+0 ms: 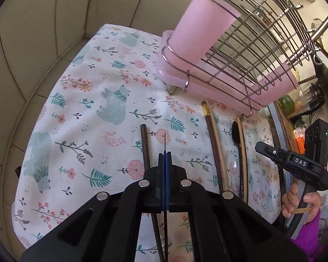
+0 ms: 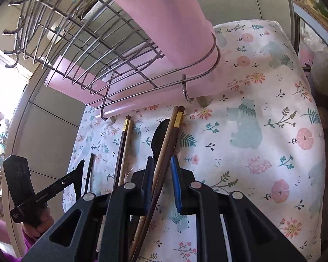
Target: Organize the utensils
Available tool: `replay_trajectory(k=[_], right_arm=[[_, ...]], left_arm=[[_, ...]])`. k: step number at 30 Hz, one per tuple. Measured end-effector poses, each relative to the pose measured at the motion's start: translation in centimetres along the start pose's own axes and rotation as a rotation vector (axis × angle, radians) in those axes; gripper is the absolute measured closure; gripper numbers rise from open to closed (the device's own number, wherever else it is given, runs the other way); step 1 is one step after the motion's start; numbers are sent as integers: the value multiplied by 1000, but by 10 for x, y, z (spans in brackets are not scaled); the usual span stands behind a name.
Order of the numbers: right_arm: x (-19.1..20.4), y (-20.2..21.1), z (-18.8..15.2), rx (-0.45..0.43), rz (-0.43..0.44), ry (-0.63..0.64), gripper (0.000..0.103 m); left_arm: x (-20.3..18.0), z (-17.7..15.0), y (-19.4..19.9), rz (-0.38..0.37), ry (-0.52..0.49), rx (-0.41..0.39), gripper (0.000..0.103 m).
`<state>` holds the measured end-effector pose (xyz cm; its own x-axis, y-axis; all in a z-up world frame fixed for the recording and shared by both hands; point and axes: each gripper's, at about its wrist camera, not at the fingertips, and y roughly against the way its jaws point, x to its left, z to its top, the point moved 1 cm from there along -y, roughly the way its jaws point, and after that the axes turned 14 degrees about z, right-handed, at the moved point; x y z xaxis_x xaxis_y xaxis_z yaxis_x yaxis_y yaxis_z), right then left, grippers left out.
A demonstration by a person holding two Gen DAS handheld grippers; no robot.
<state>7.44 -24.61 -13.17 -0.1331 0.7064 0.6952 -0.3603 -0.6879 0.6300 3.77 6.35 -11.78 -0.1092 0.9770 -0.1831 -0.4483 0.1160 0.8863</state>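
My left gripper (image 1: pixel 165 156) is shut, blue pads together, over the floral cloth (image 1: pixel 94 83). A thin dark line sticks out ahead of the pads; I cannot tell what it is. A dark chopstick (image 1: pixel 144 144) lies just left of it. Further right lie a chopstick pair (image 1: pixel 214 144) and a black spoon (image 1: pixel 235 131). My right gripper (image 2: pixel 163 166) is open, with a light and a dark chopstick (image 2: pixel 167 139) running between its pads, a gap on the right side. The pink utensil cup (image 2: pixel 164 21) hangs in the wire rack (image 2: pixel 87 43) ahead.
The rack (image 1: pixel 251 54) with its pink drip tray (image 1: pixel 273 87) overhangs the far end of the cloth. A tiled wall (image 1: pixel 43 21) closes the left side. A hand (image 1: pixel 295 200) holds the right gripper (image 1: pixel 260 147) at the table's right edge. Kitchen clutter stands beyond it.
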Motion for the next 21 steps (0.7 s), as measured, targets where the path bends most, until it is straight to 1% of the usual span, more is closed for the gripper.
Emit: replay_trajectory(k=[6,7,8,10,12,15,19,21], right_arm=[[-14,-21,7,39,34,-77,87],[-16,-24,7,40,42,-88,91],[-18,-25,7,34,47,-98,98],[-20,-24,7,27,55,-106,103],[-20,-19,8,15,62,-105,103],[-21,-5,9,-2,36,-88,103],[-22,3,10,17,35,-78,103],[-20,5,10,11,42,-82,99]], left_arm=[[20,0,-8,7,50,33,103],[21,0,-9,9,56,36,103],[23,0,-9,6,65,40,103],[25,0,-7,-8,76,44,103],[25,1,-3,-13,76,34,103],[25,2,1,-13,75,21,103],[28,3,1,-1,84,23,103],[31,3,1,4,88,24,103]])
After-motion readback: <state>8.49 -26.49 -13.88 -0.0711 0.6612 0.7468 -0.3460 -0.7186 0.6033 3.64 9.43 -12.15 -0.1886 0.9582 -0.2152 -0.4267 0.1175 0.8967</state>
